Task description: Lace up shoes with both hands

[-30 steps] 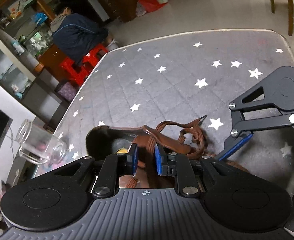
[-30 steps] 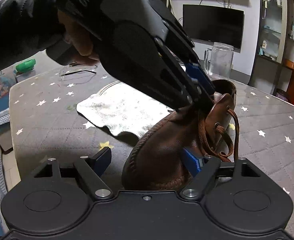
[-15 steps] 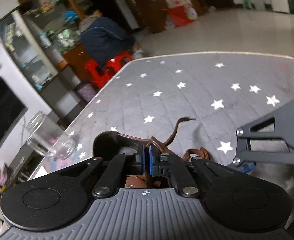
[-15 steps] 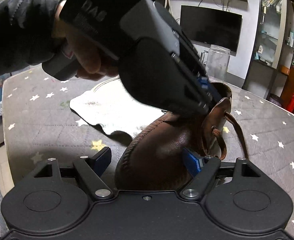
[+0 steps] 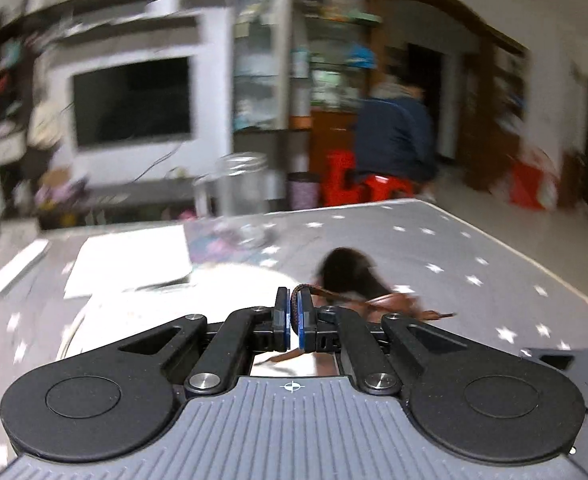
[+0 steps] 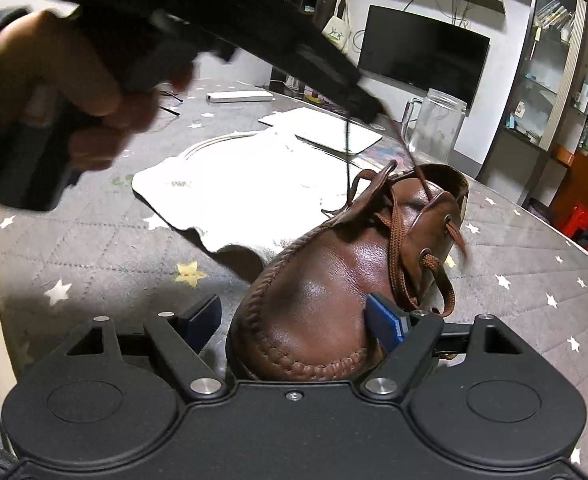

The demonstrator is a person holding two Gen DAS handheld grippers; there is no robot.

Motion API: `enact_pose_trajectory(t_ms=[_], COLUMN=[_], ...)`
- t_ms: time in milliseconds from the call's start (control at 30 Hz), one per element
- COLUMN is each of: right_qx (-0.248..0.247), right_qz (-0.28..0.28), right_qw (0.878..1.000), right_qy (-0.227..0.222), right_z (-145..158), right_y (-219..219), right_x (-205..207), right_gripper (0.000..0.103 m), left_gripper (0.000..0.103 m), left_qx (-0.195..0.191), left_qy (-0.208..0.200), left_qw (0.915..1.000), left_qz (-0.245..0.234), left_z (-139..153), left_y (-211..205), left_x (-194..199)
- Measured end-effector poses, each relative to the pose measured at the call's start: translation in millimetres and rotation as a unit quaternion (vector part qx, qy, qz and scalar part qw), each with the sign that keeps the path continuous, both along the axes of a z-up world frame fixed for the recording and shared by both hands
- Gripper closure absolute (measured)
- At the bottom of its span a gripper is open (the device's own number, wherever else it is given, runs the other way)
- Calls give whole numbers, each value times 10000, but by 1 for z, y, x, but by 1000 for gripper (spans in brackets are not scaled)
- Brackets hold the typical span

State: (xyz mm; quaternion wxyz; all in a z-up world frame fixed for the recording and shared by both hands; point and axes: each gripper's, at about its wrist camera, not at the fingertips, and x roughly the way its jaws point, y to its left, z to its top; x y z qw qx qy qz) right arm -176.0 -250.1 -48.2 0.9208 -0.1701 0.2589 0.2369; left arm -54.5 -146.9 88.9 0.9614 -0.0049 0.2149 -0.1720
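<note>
The left hand-held gripper is pinched nearly shut on the brown shoelace. A bit of lace pokes up between its blue pads, and the rest runs off toward the shoe. From the other side you can see this gripper held up high in a hand, with the thin lace running down from its tip to the shoe.

The right hand-held gripper is wide open around the toe of the brown shoe. One blue pad touches the toe's side. Whether the other pad touches, I cannot tell.

The shoe sits on the gray tabletop with white stars, just beside a white cloth. A glass jar stands farther back.

The lace looks soft and floppy. It will bend any way it likes, so the best place to hold it is near its stiff tip. Pinch it tight, or it may slip out. The leather looks smooth and shiny, so the pads might slide on it. The shoe looks light and may tip or drag when the lace is pulled. Holding the firm toe keeps it steady.
</note>
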Motion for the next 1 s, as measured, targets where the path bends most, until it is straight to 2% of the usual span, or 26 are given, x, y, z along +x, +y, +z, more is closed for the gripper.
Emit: enact_pose_trajectory(t_ms=[33,200,333,367,400,433,500,533,633,800,1000], right_qx=[-11,-63,-106,-116,-127,-137,-159,-154,-165,-125,-66], right_qz=[1,3,6,6,7,7,9,13,36,57,73], right_qw=[10000,10000,9999,9999,9999,9999,9999,9999,9998,9999,9999], right_qy=[-3,-18,-30,-33,-36,-39,-45,-41,-48,-79,-68], right_z=[0,-2,-3,-4,-4,-4,-5,-5,-5,-4,-4], right_y=[0,1,2,2,2,2,3,2,2,1,-1], right_x=[0,1,1,1,1,1,1,2,1,0,-2], right_gripper=[20,20,17,16,15,15,15,15,15,15,12], left_gripper=[99,99,98,97,93,79,61,56,52,48,47], left_qx=[-151,-335,-1,183,335,468,602,646,985,1096,1225], left_qy=[127,325,546,601,596,559,467,415,273,330,396], left_qw=[9998,9959,9932,9931,9929,9928,9930,9933,9930,9934,9898], left_qz=[102,770,1025,989,974,951,905,867,585,43,-608], left_z=[-2,2,9,11,13,17,25,29,39,37,35], left_y=[5,28,44,45,46,46,43,40,23,-9,-47], left_x=[2,6,14,16,17,17,17,17,18,19,20])
